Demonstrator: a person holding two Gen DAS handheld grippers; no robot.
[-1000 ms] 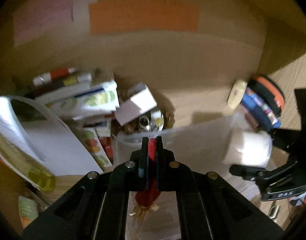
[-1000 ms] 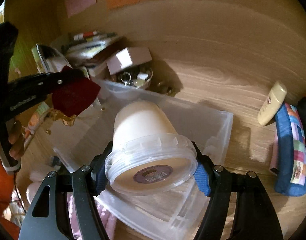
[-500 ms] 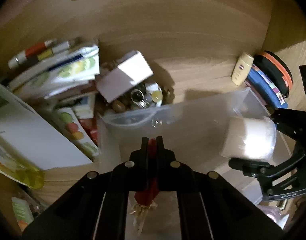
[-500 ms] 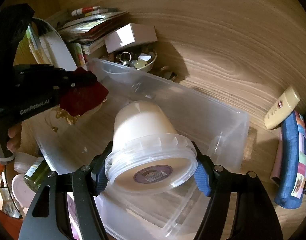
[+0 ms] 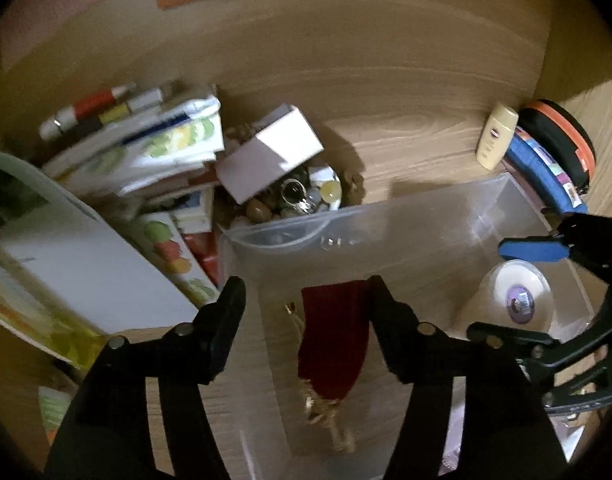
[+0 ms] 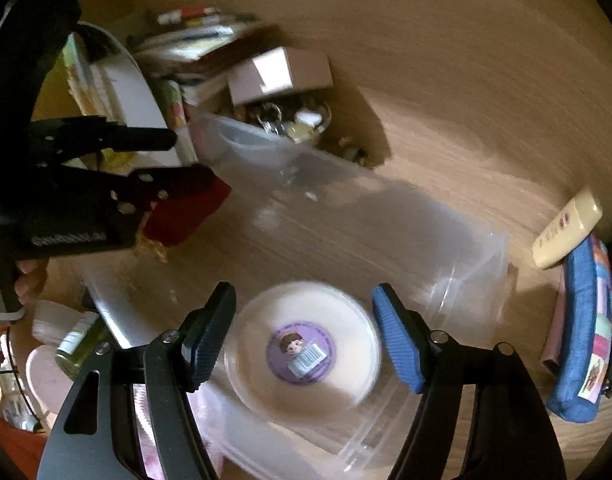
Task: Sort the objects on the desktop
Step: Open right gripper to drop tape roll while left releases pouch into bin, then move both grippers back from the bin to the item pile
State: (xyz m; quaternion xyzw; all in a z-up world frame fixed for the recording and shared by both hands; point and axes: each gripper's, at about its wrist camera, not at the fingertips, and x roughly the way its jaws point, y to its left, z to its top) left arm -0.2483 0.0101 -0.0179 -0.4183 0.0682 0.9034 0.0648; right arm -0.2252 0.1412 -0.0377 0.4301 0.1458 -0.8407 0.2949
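A clear plastic bin (image 5: 386, 208) lies on the wooden desk. My left gripper (image 5: 306, 284) hangs over its left end. Its jaws are opening, and a dark red pouch (image 5: 330, 340) with a gold tassel hangs loose between them, close to the right finger. From the right wrist view, the left gripper (image 6: 186, 156) shows at the left with the pouch (image 6: 186, 216) under it. My right gripper (image 6: 302, 290) stands open over the bin's (image 6: 466, 264) right end. A white lidded tub (image 6: 302, 352) sits upright below its blue pads, untouched. The tub (image 5: 514, 300) also shows beneath the right gripper (image 5: 488, 286).
Behind the bin are a stack of books (image 5: 146, 148), a white box (image 5: 266, 160) and a bowl of small items (image 5: 302, 200). To the right lie a cream lotion bottle (image 5: 496, 142), a blue pencil case (image 5: 546, 176) and an orange-rimmed case (image 5: 558, 136). A green bottle (image 6: 78, 344) stands near left.
The left jaws have sprung apart and let go of the red pouch. The tub has left the right pads and now sits upright, lower in the bin.
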